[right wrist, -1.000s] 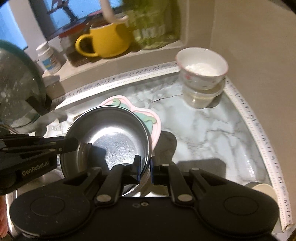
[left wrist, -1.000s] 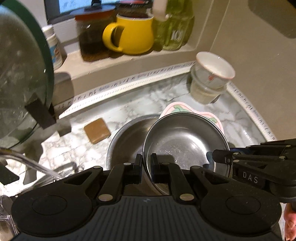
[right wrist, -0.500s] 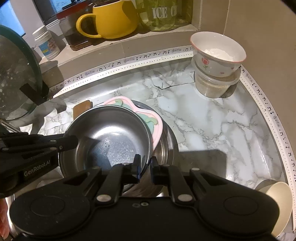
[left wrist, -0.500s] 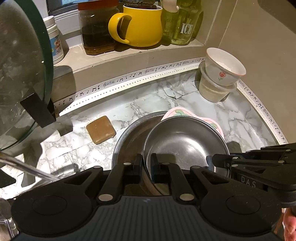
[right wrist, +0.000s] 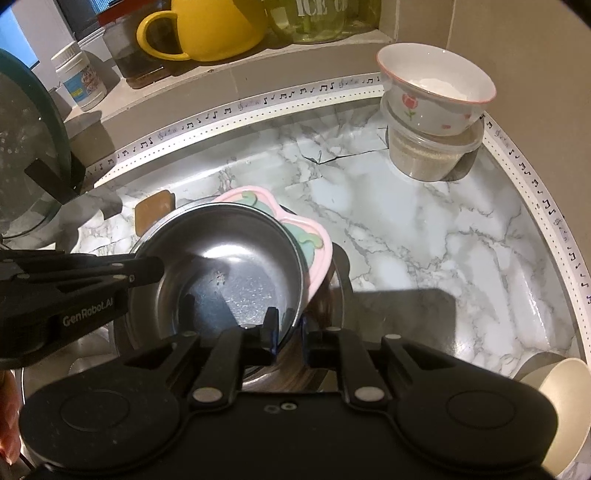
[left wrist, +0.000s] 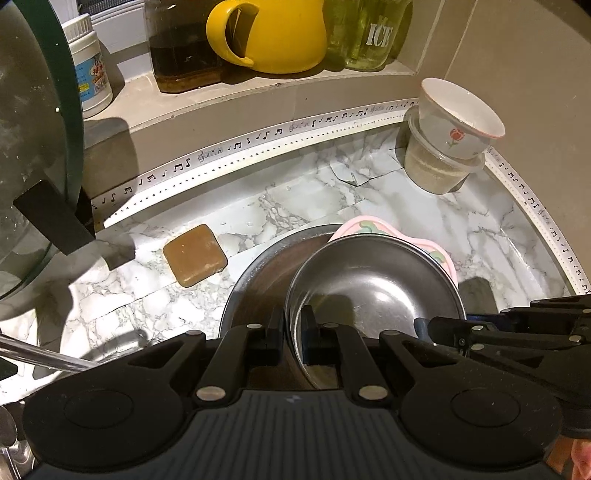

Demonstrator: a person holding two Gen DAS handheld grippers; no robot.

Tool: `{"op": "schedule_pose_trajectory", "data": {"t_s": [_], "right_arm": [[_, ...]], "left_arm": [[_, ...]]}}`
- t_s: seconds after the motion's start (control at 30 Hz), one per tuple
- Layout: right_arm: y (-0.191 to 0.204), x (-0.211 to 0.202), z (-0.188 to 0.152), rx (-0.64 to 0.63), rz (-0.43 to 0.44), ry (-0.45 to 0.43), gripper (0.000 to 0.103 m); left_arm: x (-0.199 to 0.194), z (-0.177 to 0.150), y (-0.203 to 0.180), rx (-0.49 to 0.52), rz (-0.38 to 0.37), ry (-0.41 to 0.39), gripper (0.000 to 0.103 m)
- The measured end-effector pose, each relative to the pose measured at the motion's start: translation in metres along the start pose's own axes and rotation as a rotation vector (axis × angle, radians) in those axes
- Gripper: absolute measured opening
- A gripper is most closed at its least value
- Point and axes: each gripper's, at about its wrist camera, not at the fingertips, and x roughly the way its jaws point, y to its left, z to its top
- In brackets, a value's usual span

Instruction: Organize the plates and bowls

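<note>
Both grippers sank with the steel bowl (left wrist: 373, 280) toward the pink plate (right wrist: 314, 236). Left gripper (left wrist: 291, 332) pinches its near-left rim; right gripper (right wrist: 286, 328) jaws opening around the near-right rim. It's light, stiff, slick: you grip the rim.

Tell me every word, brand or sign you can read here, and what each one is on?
"ICE": white letters on the green glass jar on the ledge; further letters are cut off.
"GenRobot.AI": on the left gripper, seen from the right camera.
Black music notes: printed along the white strip edging the marble counter.
White bottle: its blue label is too blurred to read.
Tulip picture, no words: on the white bowl.
</note>
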Motion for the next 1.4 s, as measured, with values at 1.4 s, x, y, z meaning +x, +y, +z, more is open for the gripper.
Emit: {"op": "schedule_pose_trajectory", "data": {"t_s": [1.4], "right_arm": [[-0.033,-0.083,-0.026,-0.001,0.053,-0.113,0.054]], "left_arm": [[-0.052,-0.013,-0.032,0.086,-0.13,-0.032,0.042]]}}
